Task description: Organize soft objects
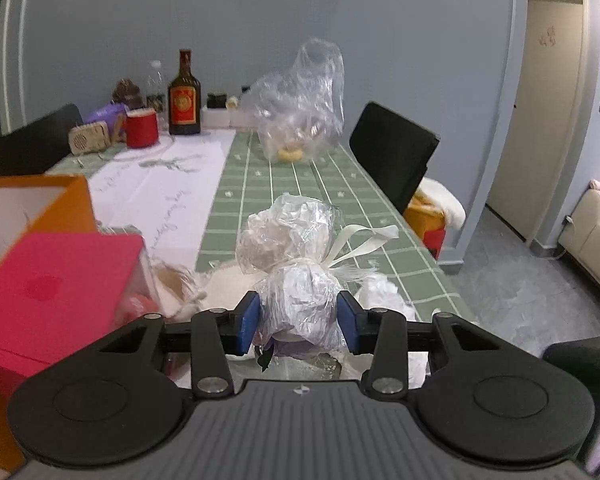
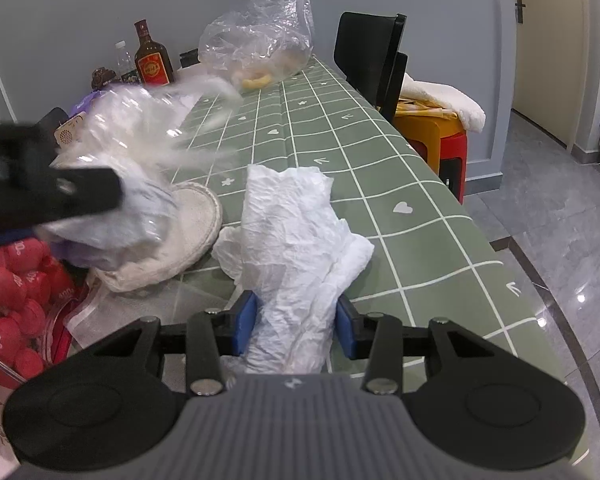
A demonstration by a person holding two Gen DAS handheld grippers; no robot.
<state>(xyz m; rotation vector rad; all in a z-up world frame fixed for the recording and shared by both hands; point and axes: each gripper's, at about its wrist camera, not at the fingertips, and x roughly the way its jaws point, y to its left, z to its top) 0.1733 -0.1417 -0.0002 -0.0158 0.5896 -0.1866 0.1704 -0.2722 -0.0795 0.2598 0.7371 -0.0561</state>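
My left gripper point(image 1: 298, 320) is shut on a clear cellophane bundle point(image 1: 290, 256) tied with a cream ribbon point(image 1: 359, 244), held above the table. In the right wrist view the same bundle point(image 2: 128, 160) is a blur at the left, with one of the left gripper's black fingers point(image 2: 84, 192) across it. My right gripper point(image 2: 296, 326) is shut on a crumpled white paper sheet point(image 2: 296, 232) that lies on the green checked tablecloth point(image 2: 399, 168). A cream round fabric piece point(image 2: 192, 232) lies beside the sheet, under the bundle.
A pink box point(image 1: 60, 292) and an orange box point(image 1: 32, 200) stand at the left. A bag of red balls point(image 2: 16, 292) is near them. Farther back are a clear plastic bag point(image 1: 300, 108), a brown bottle point(image 1: 184, 96), a red cup point(image 1: 141, 130) and a black chair point(image 1: 391, 152).
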